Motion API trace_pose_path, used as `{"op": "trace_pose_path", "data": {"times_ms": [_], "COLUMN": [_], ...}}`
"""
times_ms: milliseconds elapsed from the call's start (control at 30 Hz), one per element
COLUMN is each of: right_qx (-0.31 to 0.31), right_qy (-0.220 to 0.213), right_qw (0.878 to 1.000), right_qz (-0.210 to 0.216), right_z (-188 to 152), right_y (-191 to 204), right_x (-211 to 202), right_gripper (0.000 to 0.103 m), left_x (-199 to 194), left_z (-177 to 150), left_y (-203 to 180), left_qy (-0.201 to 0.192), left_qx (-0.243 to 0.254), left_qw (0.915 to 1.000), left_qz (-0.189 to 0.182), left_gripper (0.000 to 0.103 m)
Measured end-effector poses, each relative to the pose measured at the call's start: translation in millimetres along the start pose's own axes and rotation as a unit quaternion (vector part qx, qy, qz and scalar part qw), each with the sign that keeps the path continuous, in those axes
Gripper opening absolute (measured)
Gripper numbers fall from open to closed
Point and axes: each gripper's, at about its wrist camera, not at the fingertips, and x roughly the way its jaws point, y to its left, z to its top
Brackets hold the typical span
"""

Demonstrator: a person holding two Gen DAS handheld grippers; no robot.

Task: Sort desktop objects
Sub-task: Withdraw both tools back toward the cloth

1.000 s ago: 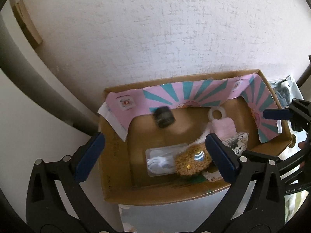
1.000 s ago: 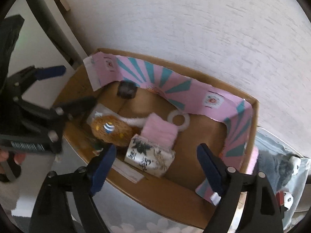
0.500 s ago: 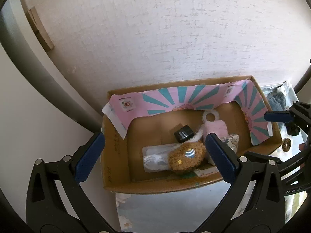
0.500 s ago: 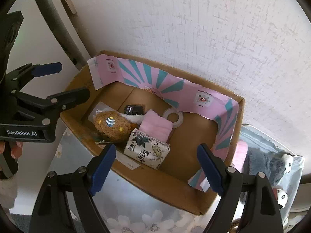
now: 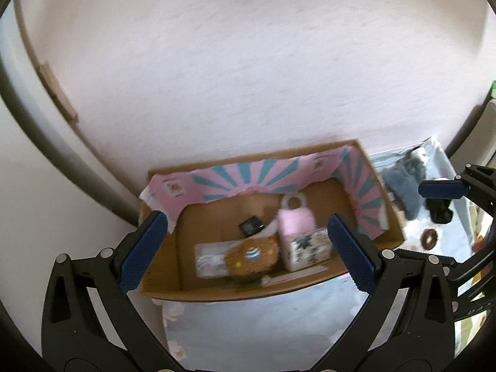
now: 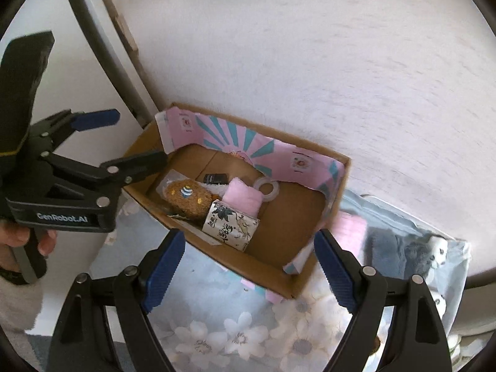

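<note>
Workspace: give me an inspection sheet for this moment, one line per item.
Surface: floral cloth under the cardboard box.
Job's things: in the box lie a brown plush, a pink cloth, a printed tissue pack, a white ring, a small black block and a clear packet; a pink-and-teal paper liner stands along the box's back wall.
Clutter: grey plush and a brown ring lie outside the box.
Grippers: left gripper and right gripper both open, holding nothing, in front of the box.
Cables: nothing seen.
Surroundings: textured white wall behind the box.
</note>
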Motion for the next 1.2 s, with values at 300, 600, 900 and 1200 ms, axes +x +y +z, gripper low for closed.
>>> {"op": "trace_pose_path", "data": {"times_ms": [300, 600, 900, 1200], "right_qx": [0.03, 0.083, 0.142, 0.169], "right_qy": [-0.025, -0.035, -0.019, -0.028], "right_qw": [0.998, 0.991, 0.984, 0.982], "right_qz": [-0.047, -0.095, -0.11, -0.075], "right_z": [-30.0, -92.0, -150.3, -183.7], "right_y": [-49.7, -116.6, -172.4, -202.5], "right_x": [-59.7, -104.9, -112.8, -52.0], "right_gripper": [0.083, 0.083, 0.083, 0.083], "left_x": [-23.6, -21.9, 19.7, 129.8], "left_z": [17.9, 29.5, 30.6, 1.2], "left_y": [-56.4, -132.9, -221.2, -296.8], "left_qy": [-0.035, -0.049, -0.014, 0.047], "left_qx": [0.038, 0.092, 0.172, 0.247], "left_qw": [0.9984, 0.9926, 0.9808, 0.9661], "left_qz": [-0.023, -0.062, -0.091, -0.06], "left_gripper": [0.103, 0.103, 0.103, 0.103]}}
